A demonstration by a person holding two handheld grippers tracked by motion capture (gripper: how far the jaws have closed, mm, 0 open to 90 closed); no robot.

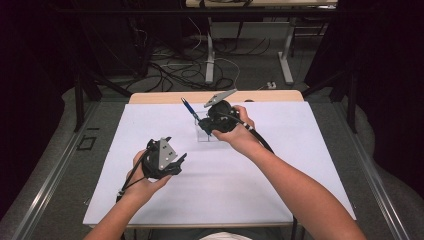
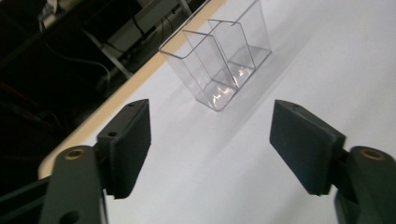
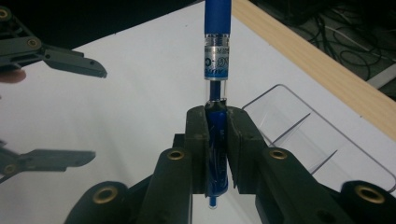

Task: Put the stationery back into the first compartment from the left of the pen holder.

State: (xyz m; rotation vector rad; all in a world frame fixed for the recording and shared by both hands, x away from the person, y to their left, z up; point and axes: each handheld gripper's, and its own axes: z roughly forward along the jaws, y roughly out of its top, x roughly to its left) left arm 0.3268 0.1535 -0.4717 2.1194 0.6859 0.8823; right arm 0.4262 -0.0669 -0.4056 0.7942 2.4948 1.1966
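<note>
Item: blue pen (image 3: pixel 217 56). Light, stiff, smooth barrel, likely slippery; hold mid-barrel. Location: clenched in right claw (image 3: pixel 217 154), above clear organizer (image 3: pixel 322 149) on worktop (image 1: pixel 280 190). Left claw (image 2: pixel 210 140): released, nothing between jaws.

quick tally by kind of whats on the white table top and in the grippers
blue pen: 1, clamped in the right gripper
clear plastic organizer: 1, three compartments, nothing visible inside
grippers: 2, the left gripper with jaws apart and nothing between them
total: 4
</note>
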